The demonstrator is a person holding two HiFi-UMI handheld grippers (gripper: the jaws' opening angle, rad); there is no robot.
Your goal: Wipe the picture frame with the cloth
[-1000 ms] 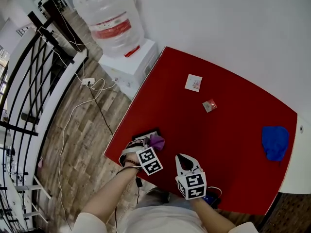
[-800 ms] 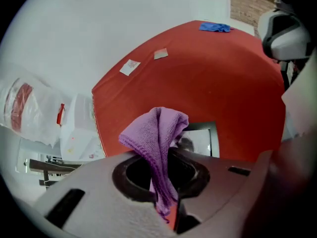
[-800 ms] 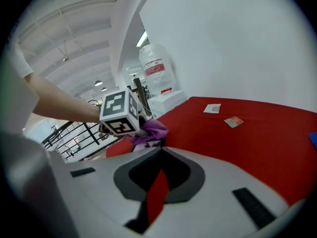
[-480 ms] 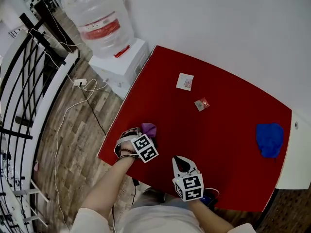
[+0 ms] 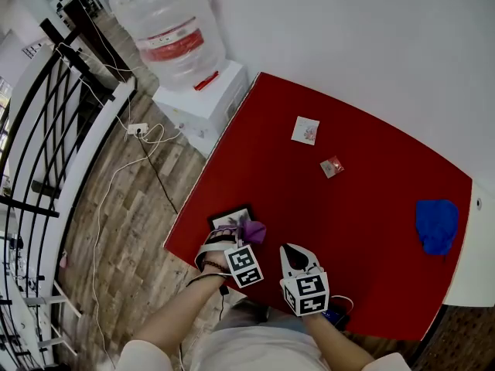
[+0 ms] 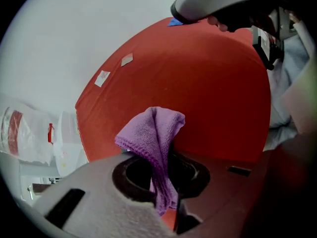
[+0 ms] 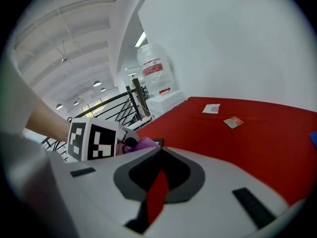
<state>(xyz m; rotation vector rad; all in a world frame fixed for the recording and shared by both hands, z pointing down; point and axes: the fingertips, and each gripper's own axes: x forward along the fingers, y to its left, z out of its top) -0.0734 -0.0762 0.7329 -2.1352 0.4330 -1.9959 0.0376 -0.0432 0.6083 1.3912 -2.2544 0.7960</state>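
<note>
- Currently the left gripper (image 5: 241, 238) is clamped tight on the purple cloth (image 6: 153, 133). One fold bunches up past the jaw tips and a tail hangs below them.
- In the head view the cloth sits at the near right side of the picture frame (image 5: 230, 217). The frame lies flat close to the near-left corner of the red table (image 5: 363, 199).
- The right gripper (image 5: 290, 253) hovers just beside the left one over the table's near edge. Its jaws are together with nothing between them.
- The step in hand looks like the wipe itself. It probably goes best with the left gripper tipped down, so that the bunched fold meets the frame's face and not the hard jaw tips.
- Light, overlapping strokes across the frame's face seem best.
- A small flat frame may slide under the cloth, so the idle right gripper could press on one corner to steady it.
- The frame lies near the table's left edge, and beyond that is wooden floor with cables (image 5: 147, 134). Strokes toward that side risk nudging the frame off, so drawing the cloth toward the table's middle looks safer.
- Bare red surface stretches to the right and toward the wall. Two small cards (image 5: 307, 131) and a blue cloth (image 5: 437, 226) lie well apart from the frame.
</note>
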